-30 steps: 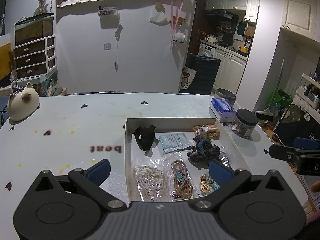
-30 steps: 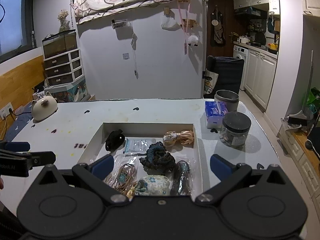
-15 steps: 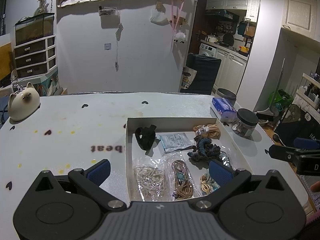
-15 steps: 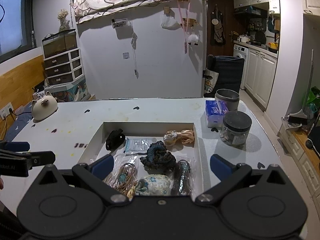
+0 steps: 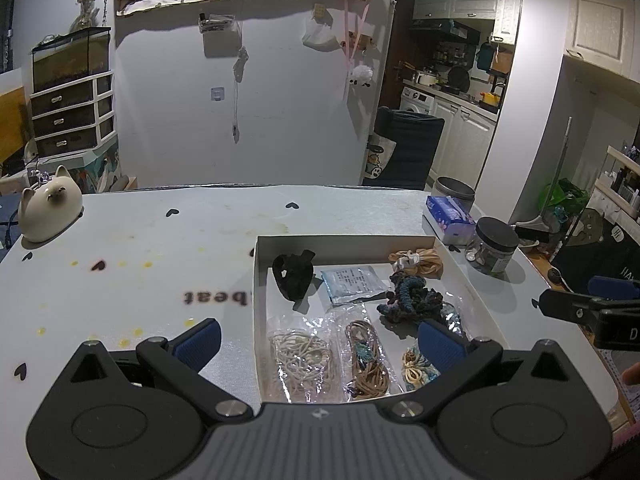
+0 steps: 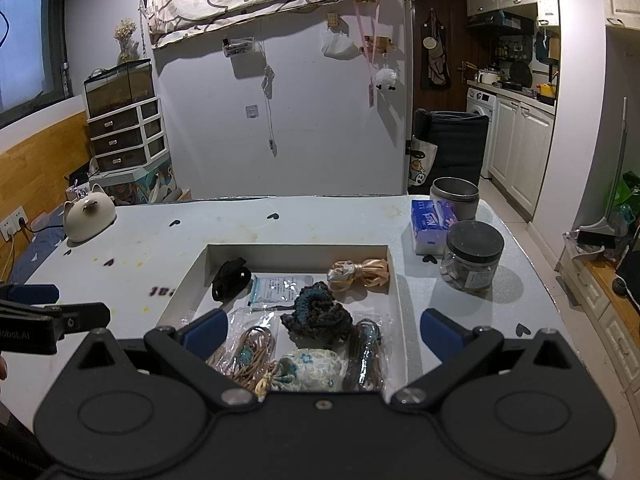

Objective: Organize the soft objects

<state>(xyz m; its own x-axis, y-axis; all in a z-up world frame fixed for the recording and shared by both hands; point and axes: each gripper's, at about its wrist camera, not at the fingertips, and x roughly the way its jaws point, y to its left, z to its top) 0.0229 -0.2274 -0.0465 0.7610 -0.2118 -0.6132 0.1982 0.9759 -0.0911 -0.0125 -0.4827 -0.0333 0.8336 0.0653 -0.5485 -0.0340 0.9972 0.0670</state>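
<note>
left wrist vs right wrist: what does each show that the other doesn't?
Left wrist only: a bag of pale hair ties at the tray's near left.
Right wrist only: a floral fabric scrunchie at the tray's near edge.
Both: the white tray, black scrunchie, teal knitted scrunchie, black-lidded jar, and both grippers open, left gripper, right gripper.

White tray (image 6: 394, 276) on the table (image 6: 320, 220) holding black scrunchie (image 6: 230, 278), sachet (image 6: 280, 289), peach scrunchie (image 6: 360, 273), dark teal scrunchie (image 6: 318, 312), bagged cords (image 6: 250, 354) and floral scrunchie (image 6: 310, 368); right gripper (image 6: 320, 330) above, jaws wide apart; lidded jar (image 6: 472, 258) beside the tissue pack (image 6: 430, 222).
</note>
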